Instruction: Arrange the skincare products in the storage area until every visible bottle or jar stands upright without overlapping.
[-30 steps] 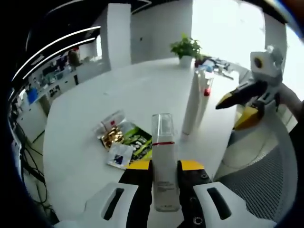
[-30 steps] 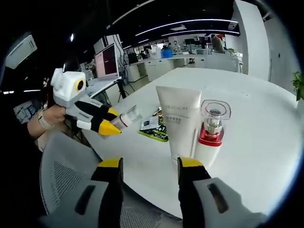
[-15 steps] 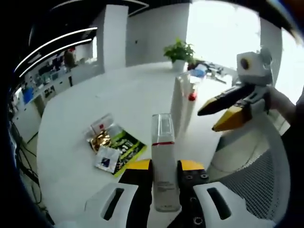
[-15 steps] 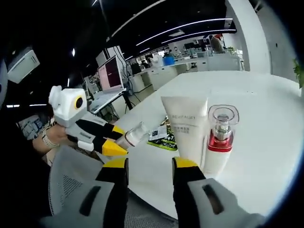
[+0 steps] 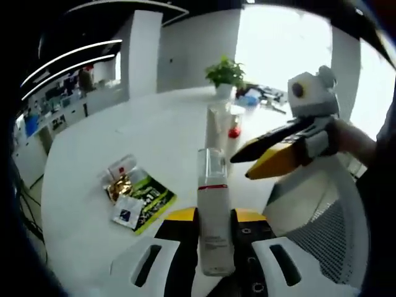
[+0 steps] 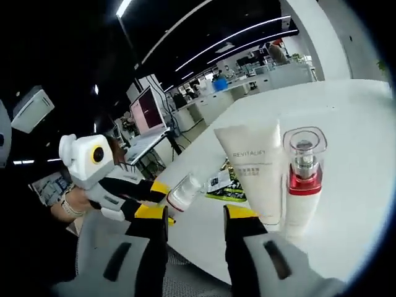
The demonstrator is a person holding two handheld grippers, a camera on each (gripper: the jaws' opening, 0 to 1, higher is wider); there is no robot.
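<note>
My left gripper (image 5: 213,215) is shut on a slim white bottle (image 5: 213,207) with a red band and a clear cap, held upright off the table's near edge. The same bottle (image 6: 184,192) and the left gripper (image 6: 162,197) show at the left of the right gripper view. A white tube (image 6: 253,172) and a red-and-white pump bottle (image 6: 303,182) stand upright side by side on the round white table (image 6: 346,117); the tube (image 5: 217,127) and pump bottle (image 5: 234,129) are small in the left gripper view. My right gripper (image 6: 197,216) is open and holds nothing, just short of the tube. The right gripper (image 5: 244,166) reaches in from the right.
Several flat sachets (image 5: 139,195) lie on the table left of the held bottle; the sachets (image 6: 226,182) sit behind the tube. A potted plant (image 5: 224,73) stands at the far edge. A mesh chair back (image 5: 322,238) sits below the table's rim. Office desks fill the background.
The two grippers have drawn closer together, the held bottle now nearer the tube. My right gripper's jaws stand slightly narrower than a second ago. Both views have shifted.
</note>
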